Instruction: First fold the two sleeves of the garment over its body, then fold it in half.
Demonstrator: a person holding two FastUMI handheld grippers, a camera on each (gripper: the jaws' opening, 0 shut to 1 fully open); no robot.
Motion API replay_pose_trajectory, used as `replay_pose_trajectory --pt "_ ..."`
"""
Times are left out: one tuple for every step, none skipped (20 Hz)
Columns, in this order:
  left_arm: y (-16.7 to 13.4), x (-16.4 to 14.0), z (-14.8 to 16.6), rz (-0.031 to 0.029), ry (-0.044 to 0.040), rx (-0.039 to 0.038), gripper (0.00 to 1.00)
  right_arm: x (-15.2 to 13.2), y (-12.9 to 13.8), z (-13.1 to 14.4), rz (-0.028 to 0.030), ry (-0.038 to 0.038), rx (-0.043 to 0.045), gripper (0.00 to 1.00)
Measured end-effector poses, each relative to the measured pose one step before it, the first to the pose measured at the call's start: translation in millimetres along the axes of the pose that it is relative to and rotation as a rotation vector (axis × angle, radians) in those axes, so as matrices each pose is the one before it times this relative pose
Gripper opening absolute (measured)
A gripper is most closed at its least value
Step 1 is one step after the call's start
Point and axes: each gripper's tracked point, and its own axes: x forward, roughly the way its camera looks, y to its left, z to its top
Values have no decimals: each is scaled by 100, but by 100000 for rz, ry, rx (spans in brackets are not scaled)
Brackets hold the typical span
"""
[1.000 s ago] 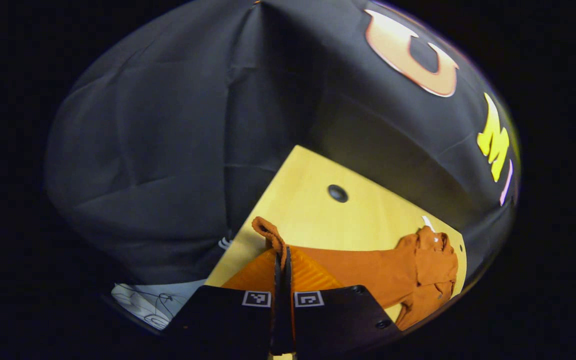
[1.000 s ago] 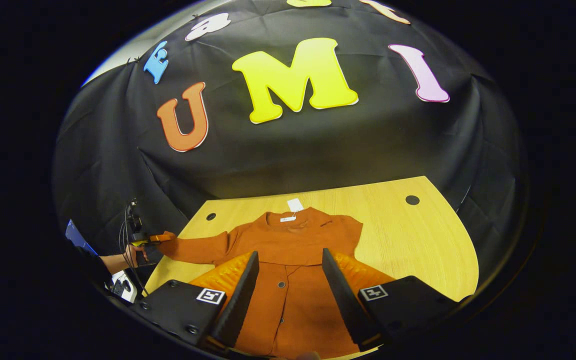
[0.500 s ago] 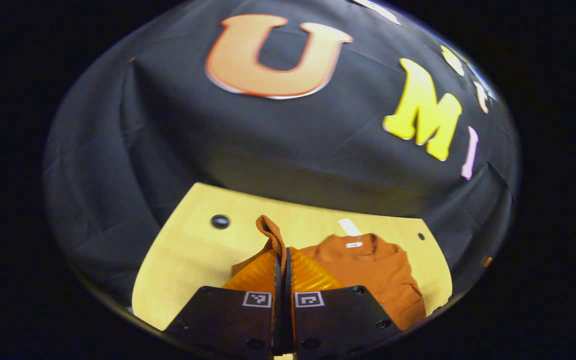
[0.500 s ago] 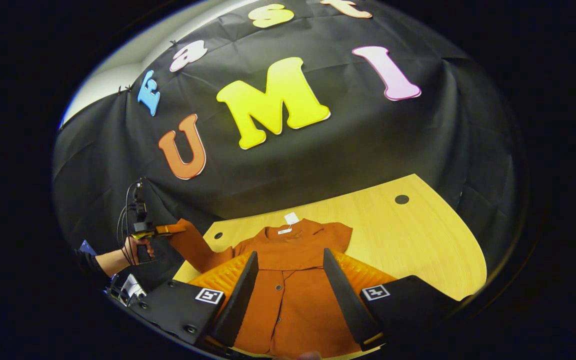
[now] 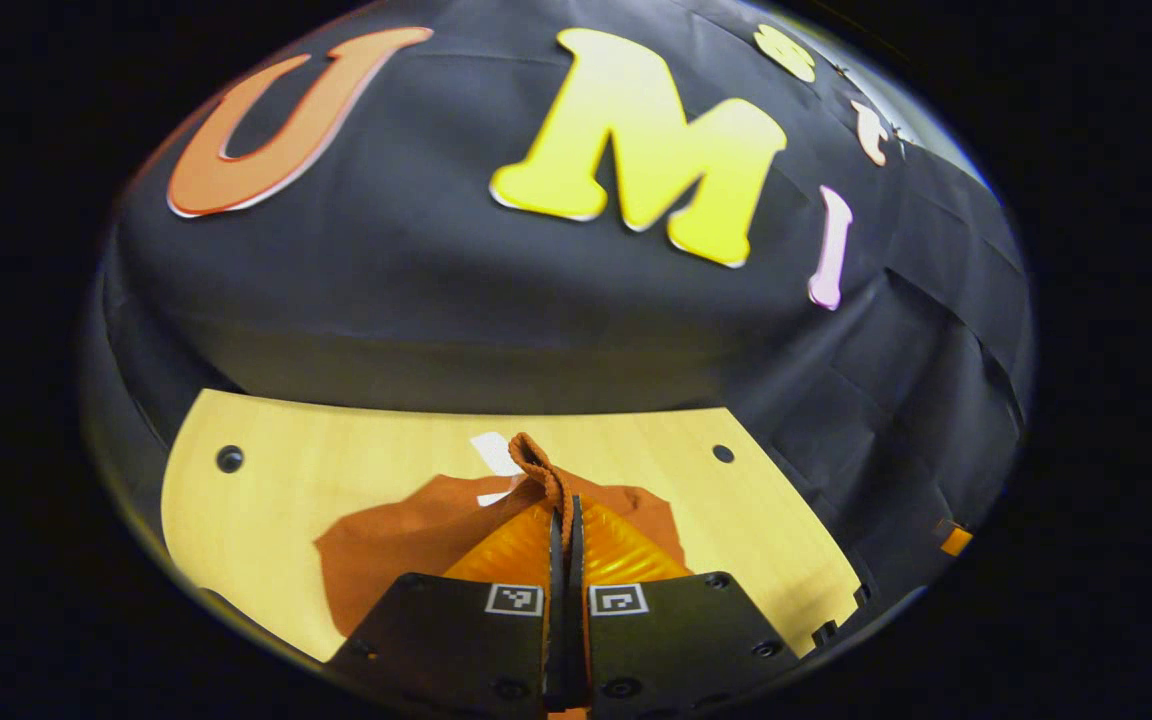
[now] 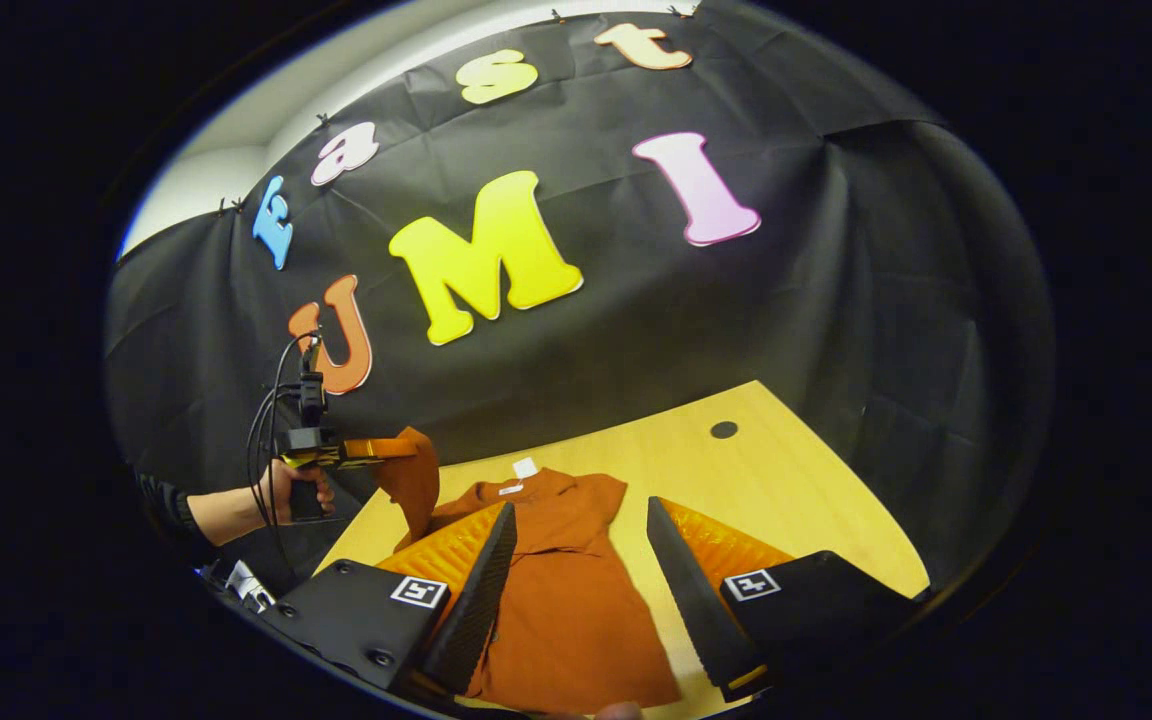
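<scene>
**Sleeve lifted over the shirt**

Black cloth hangs behind our wooden table (image 6: pixel 816 520), which has a few small dark holes near its far edge. On it lies the rust-coloured shirt (image 6: pixel 576 590), collar toward the wall and a white tag (image 6: pixel 525 467) at the neck, its buttoned front facing up.

Our left gripper (image 5: pixel 564 520) has its fingers pressed together on the cuff of one sleeve (image 5: pixel 536 462), which pokes up just past the fingertips. In the right gripper view we see that gripper held by a hand (image 6: pixel 286 490) above the table's left edge, with the sleeve hanging from it down to the shirt's shoulder.

Our right gripper (image 6: pixel 576 570) hovers over the lower part of the shirt with its fingers spread wide and nothing between them. The other sleeve seems already folded in, though we cannot tell for sure.
</scene>
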Motion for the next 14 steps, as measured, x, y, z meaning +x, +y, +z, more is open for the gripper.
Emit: replay_pose_trajectory --pt "-1294 1348 -745 -2076 1635 1013 3 -514 -1110 -41 -2228 -270 424 85" --pt "-1234 1931 -926 -1799 1831 872 3 -500 -1214 -132 -2363 -17 788 85" --pt "-792 2083 -1181 -817 2362 1019 3 -530 -1088 -216 -2211 337 1021 85" --pt "-524 2038 -1297 144 2886 123 3 -534 -930 -104 -2169 160 805 85" --pt "-350 1761 -1484 686 2458 -1209 3 -205 -823 -195 -2782 234 293 85" --pt "-76 1863 -1318 1588 2195 -458 3 -364 -844 -72 -2248 30 6 85" --pt "53 1751 -1141 2117 2080 27 3 -337 -754 -53 -2583 113 -305 85" --pt "91 1524 -1008 2835 2062 333 3 -445 -780 -45 -2513 138 -356 85" --pt "-285 1232 -755 1267 1248 -352 4 -304 -652 -20 -2531 506 -258 85" --pt "-671 973 -539 -254 630 -1148 4 -378 -627 -49 -1962 353 151 85" --pt "-1010 772 -365 -2078 255 -1436 4 -409 -473 108 -1928 181 302 85" --pt "-1181 631 -353 -3282 28 -1225 5 -262 -353 45 -1246 -65 178 85" --pt "-1083 159 16 -2840 -415 -870 0 -166 -74 -17 -1015 1 97 84" --pt "-640 140 -35 -296 -323 832 7 -65 58 -19 -324 -20 55 85"
